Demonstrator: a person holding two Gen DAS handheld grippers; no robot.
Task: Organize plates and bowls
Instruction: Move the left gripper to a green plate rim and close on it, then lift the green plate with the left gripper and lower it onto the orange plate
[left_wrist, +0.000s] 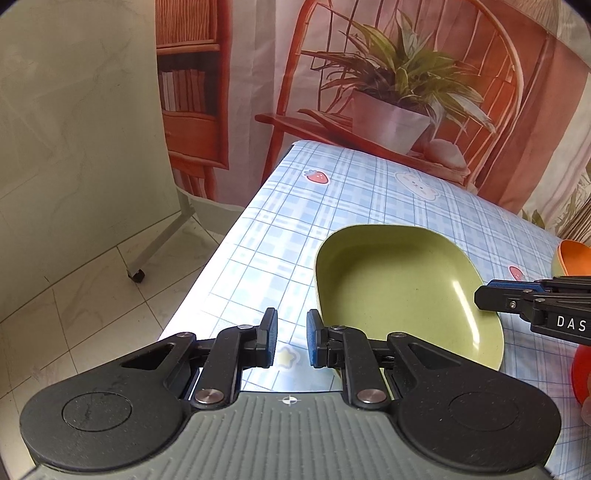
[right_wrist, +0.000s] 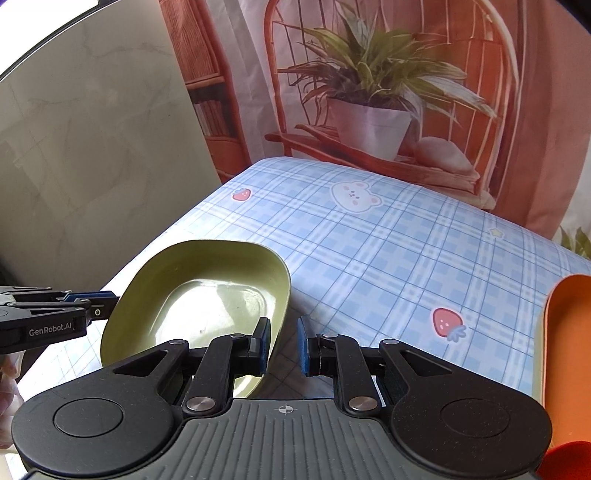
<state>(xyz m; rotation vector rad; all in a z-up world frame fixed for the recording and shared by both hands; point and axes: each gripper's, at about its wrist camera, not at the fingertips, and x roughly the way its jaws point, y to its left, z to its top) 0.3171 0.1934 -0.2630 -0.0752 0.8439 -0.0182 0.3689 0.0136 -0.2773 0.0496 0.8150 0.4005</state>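
The left gripper (left_wrist: 291, 338) has its fingers a narrow gap apart with nothing between them, poised over the tabletop (left_wrist: 258, 236) beside the near rim of the green dish (left_wrist: 399, 288). The right gripper (right_wrist: 282, 345) shows the same narrow gap; its left finger (right_wrist: 260, 345) overlaps the dish's rim, contact unclear. An orange dish (right_wrist: 565, 339) is cut off at the right edge. The tabletop's left edge lies close; open cloth stretches beyond.

Tablecloth (right_wrist: 388, 251) is light blue plaid with strawberries and bears. Near bowl (right_wrist: 207, 295) is pale green, the right-hand dish (right_wrist: 569, 332) orange.
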